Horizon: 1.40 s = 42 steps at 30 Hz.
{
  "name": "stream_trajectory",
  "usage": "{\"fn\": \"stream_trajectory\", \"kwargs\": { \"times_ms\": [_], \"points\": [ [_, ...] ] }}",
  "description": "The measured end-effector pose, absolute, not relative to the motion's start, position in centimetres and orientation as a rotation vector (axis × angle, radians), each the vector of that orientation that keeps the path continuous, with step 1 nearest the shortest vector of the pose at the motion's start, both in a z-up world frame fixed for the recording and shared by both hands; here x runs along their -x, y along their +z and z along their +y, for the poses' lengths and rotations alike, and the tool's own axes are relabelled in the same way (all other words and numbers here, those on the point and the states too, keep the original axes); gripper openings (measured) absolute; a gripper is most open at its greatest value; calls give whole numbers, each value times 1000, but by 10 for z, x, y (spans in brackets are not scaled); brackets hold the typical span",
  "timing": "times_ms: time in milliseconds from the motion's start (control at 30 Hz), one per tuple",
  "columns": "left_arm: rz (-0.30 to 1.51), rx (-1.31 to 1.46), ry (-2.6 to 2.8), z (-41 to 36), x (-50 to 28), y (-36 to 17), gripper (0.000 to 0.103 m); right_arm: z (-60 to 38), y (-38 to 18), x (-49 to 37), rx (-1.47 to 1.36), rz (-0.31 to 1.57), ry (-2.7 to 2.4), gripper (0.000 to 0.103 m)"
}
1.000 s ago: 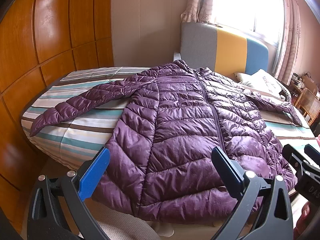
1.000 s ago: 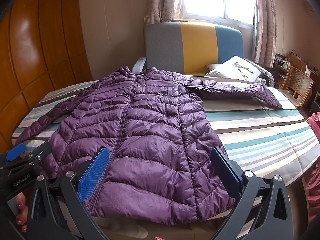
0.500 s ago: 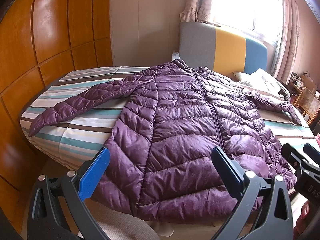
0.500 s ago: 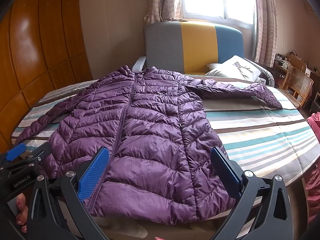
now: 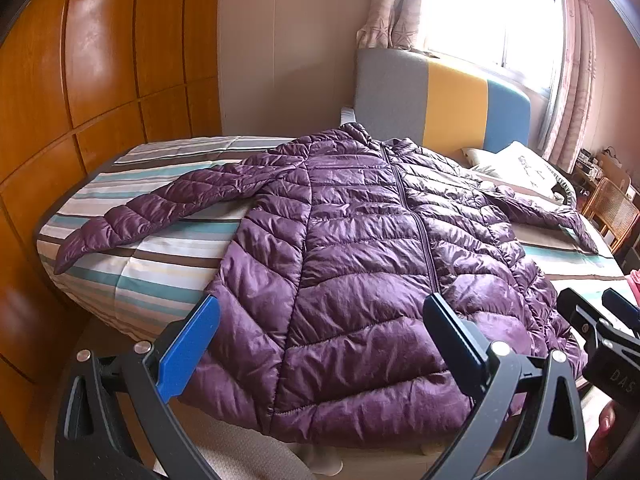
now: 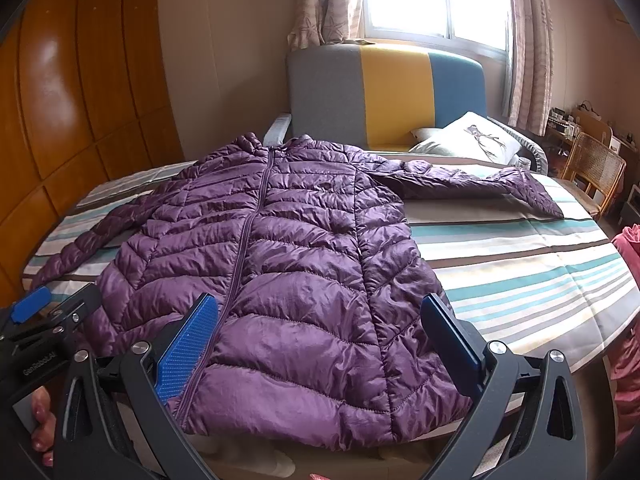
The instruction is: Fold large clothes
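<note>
Not much is different from a sec ago: the puffy purple quilted jacket (image 5: 360, 264) lies in the same spot, flat, front side up w/ the zip shut, on the bed w/ the striped blanket (image 6: 520, 272). Its bottom edge hangs a bit over the near side of the bed, and both sleeves are spread out, one to each side. The left gripper (image 5: 320, 344) and the right gripper (image 6: 320, 340) have barely moved; the left view slid just a tiny bit. Both hang in the air near the bottom edge, jaws wide open, holding nothing and not touching the jacket. Each gripper shows at the edge of the other's view, so they sit side by side, close together. So I think no fold is done yet, and the task is right at the start. The likely first step is to pick up a sleeve or a side and lay it over the middle. The cloth looks shiny and slippery, so it may slide out of a pinch or puff back open.
</note>
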<state>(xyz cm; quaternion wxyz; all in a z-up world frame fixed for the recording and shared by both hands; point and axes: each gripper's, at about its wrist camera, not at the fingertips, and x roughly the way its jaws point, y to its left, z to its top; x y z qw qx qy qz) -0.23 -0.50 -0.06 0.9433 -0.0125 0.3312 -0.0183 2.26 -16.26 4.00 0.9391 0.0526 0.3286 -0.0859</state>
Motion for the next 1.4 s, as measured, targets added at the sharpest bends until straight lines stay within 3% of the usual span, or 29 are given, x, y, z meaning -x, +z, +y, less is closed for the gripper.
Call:
{"fn": "stream_trajectory", "kwargs": {
  "times_ms": [833,1167,1400],
  "points": [
    [692,22,-48,-6,-2,-7,101,-175,38,-28,-106,673,-196,100],
    [741,-7,-71,0,-50,-26,101,-268,21,-81,-170,686,-242,100],
    [787,-86,-34,2,-104,-41,101,-353,-14,-116,-289,800,-364,100]
  ]
}}
